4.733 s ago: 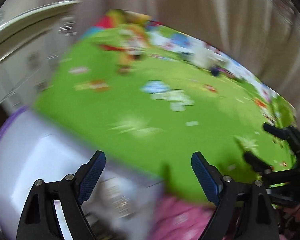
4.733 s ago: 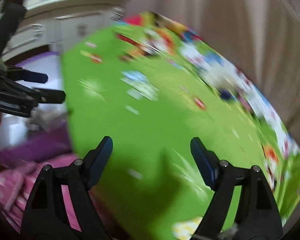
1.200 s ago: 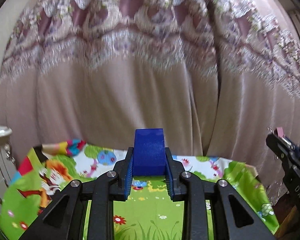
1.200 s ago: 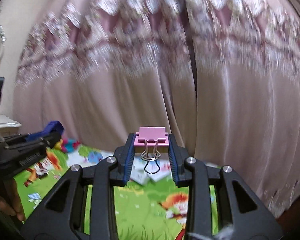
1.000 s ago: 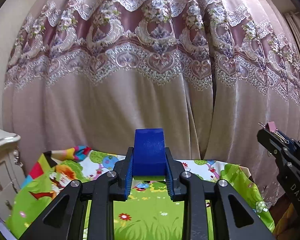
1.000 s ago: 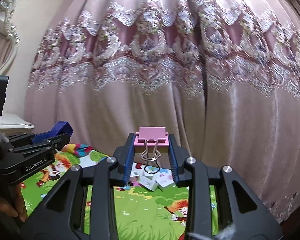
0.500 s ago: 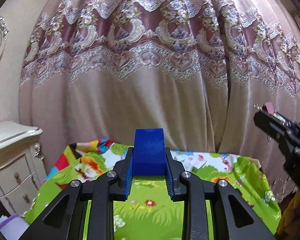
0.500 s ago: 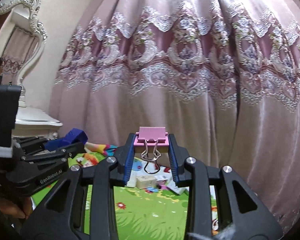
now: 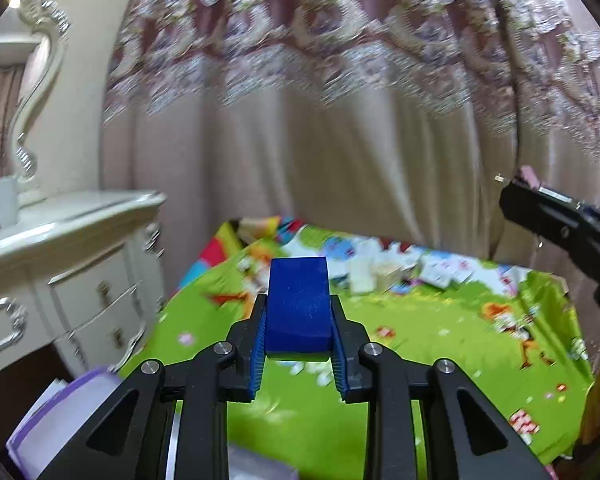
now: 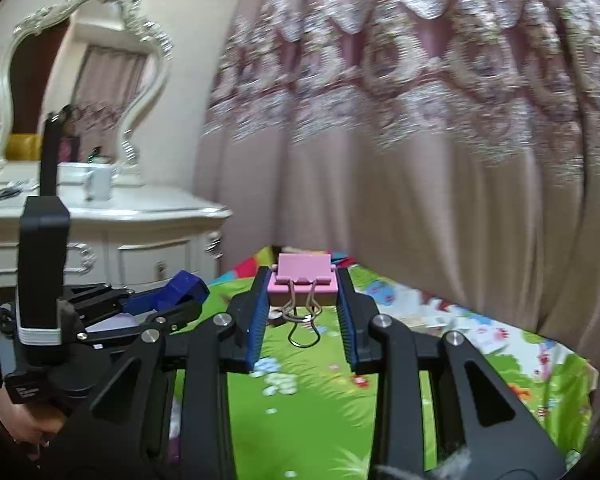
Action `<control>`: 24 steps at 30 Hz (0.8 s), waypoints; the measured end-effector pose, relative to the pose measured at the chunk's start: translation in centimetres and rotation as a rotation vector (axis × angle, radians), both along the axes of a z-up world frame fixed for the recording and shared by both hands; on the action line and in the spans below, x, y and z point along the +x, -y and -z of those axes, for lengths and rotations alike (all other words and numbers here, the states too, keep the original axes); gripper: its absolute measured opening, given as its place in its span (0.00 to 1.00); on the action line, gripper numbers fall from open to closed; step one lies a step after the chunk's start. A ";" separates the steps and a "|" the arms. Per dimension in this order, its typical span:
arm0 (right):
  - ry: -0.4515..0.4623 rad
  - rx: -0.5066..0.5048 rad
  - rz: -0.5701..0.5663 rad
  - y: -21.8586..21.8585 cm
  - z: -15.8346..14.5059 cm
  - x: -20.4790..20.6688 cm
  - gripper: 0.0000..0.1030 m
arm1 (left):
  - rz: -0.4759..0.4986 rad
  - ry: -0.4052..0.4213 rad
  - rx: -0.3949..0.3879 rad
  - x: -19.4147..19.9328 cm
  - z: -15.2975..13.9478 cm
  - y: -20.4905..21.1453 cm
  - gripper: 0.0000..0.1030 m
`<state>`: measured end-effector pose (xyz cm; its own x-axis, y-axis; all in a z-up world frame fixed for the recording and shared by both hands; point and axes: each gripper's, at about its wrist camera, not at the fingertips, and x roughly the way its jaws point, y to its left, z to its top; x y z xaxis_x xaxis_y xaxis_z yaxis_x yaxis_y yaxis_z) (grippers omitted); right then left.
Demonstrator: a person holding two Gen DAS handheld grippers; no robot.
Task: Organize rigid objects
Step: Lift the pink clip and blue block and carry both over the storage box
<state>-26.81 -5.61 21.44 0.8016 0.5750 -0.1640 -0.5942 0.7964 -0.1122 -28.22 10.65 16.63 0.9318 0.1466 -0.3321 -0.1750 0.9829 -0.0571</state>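
Both claws are clamped tight and raised — left claw (image 9: 299,334) beside right claw (image 10: 303,308), pointing nearly level.

Two close wrist views facing the curtain (image 9: 340,168), sharing the green mat (image 10: 320,400) and dresser (image 9: 60,264).

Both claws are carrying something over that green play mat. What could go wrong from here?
The pink binder clip is pinched only by its sides in the right claw, wire handles dangling; it might twist or slip out. The blue block juts far past the left claw, so a bump could lever it loose. The two claws travel close together beside the white dresser, so they could knock each other or the furniture.
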 end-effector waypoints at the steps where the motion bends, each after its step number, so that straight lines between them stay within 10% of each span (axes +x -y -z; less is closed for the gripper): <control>1: -0.012 -0.011 -0.029 -0.9 0.3 -0.2 0.35 | -0.015 -0.024 -0.016 -0.3 0.7 -0.9 0.28; 24: -0.319 -0.410 -0.449 -15.8 11.3 -2.3 0.35 | -0.284 -0.405 -0.227 -6.3 13.0 -12.8 0.28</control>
